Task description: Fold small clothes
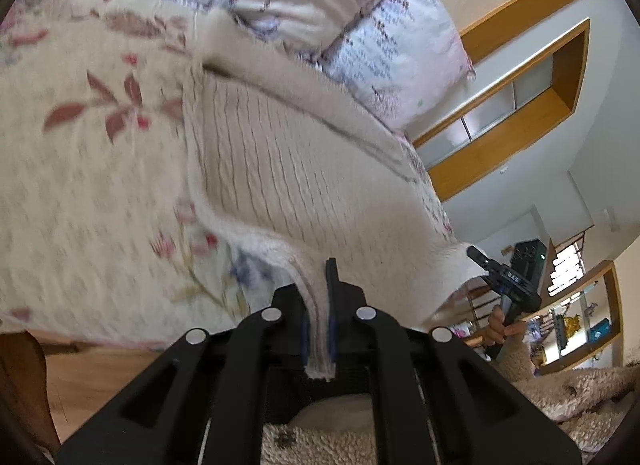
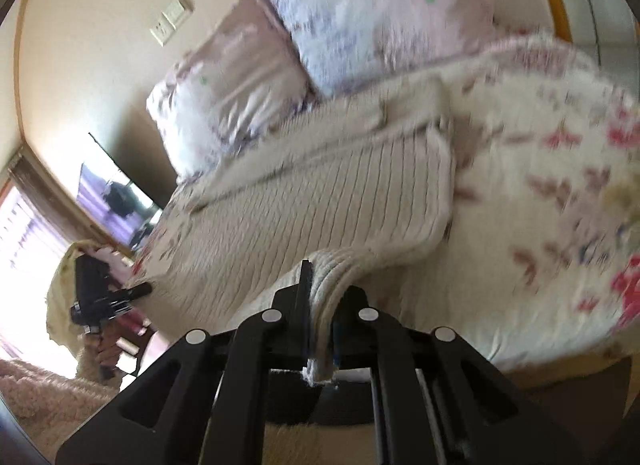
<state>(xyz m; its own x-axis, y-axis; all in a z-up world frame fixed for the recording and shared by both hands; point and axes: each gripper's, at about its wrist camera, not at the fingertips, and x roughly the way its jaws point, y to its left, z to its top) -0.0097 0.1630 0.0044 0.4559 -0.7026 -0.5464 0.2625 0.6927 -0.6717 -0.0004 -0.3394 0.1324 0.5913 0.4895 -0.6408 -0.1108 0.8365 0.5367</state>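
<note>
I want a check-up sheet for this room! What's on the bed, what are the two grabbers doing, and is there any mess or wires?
Surface: bed with floral quilt, blurred.
Job's things: cream ribbed sweater lying on the quilt, its near edge lifted at two places.
Clutter: two pillows at the far end of the bed; nothing else seen on the quilt.
Grippers: left gripper shut on the sweater's edge; right gripper shut on the other part of the edge.
Cables: nothing seen.
Surroundings: wooden wall shelves, wall switch plate, dark screen, bright window.
</note>
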